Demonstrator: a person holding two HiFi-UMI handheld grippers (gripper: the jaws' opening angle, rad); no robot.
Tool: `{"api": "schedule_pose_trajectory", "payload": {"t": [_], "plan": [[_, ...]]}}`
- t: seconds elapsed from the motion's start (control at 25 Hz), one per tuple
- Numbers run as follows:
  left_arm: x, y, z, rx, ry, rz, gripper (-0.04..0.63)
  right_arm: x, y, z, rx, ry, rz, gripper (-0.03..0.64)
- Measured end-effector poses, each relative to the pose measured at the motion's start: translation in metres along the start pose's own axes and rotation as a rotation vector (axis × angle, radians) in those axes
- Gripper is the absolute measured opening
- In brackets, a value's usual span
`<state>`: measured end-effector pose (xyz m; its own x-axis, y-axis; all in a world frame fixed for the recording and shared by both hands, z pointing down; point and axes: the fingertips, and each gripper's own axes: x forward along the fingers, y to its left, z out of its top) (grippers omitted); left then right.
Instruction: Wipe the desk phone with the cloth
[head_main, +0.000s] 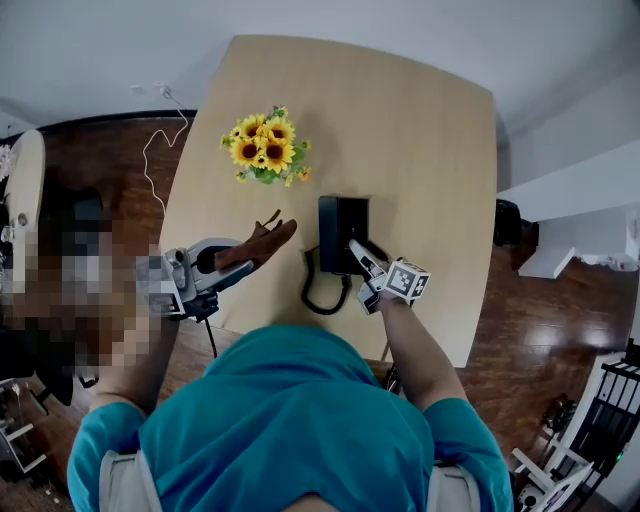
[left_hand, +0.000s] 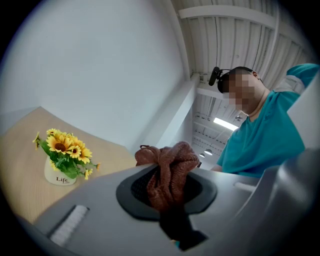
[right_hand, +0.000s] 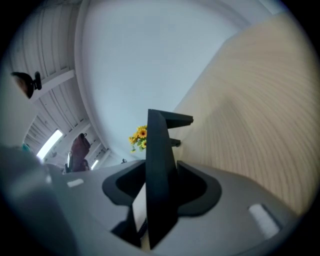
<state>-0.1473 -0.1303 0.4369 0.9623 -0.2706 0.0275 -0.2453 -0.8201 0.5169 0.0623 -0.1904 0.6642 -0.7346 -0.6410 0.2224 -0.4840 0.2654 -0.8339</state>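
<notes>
The black desk phone (head_main: 340, 222) lies on the wooden table (head_main: 410, 130) with its coiled cord (head_main: 322, 292) looping toward me. My right gripper (head_main: 363, 263) is at the phone's near right corner, shut on the black handset (right_hand: 160, 155), which stands edge-on between the jaws (right_hand: 157, 200). To the left of the phone, my left gripper (head_main: 243, 263) is shut on a bunched brown cloth (head_main: 266, 240). In the left gripper view the cloth (left_hand: 169, 162) bulges out of the jaws (left_hand: 167, 192). The cloth hangs apart from the phone.
A small white pot of sunflowers (head_main: 265, 150) stands on the table behind the phone, a little left; it also shows in the left gripper view (left_hand: 62, 156). The table's near edge runs just under both grippers. A dark wooden floor (head_main: 110, 170) surrounds the table.
</notes>
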Motion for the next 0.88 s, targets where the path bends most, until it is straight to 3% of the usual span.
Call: {"api": "schedule_pose_trajectory", "payload": {"t": [0.12, 0.28, 0.56, 0.72, 0.88], "plan": [[0.007, -0.001, -0.002, -0.005, 0.002, -0.012, 0.069, -0.004, -0.003, 0.001, -0.034, -0.002, -0.06, 0.208], [0.012, -0.004, -0.005, -0.01, 0.007, -0.023, 0.069, -0.016, -0.021, 0.005, -0.147, 0.037, -0.216, 0.219], [0.023, -0.006, -0.009, -0.033, -0.012, 0.007, 0.069, -0.034, -0.027, 0.017, -0.323, 0.079, -0.354, 0.213], [0.035, -0.026, -0.019, -0.047, -0.048, 0.05, 0.069, -0.07, -0.013, 0.036, -0.343, 0.018, -0.291, 0.19], [0.045, -0.062, -0.03, -0.061, -0.091, 0.092, 0.069, -0.112, 0.028, 0.06, -0.282, -0.053, -0.08, 0.101]]}}
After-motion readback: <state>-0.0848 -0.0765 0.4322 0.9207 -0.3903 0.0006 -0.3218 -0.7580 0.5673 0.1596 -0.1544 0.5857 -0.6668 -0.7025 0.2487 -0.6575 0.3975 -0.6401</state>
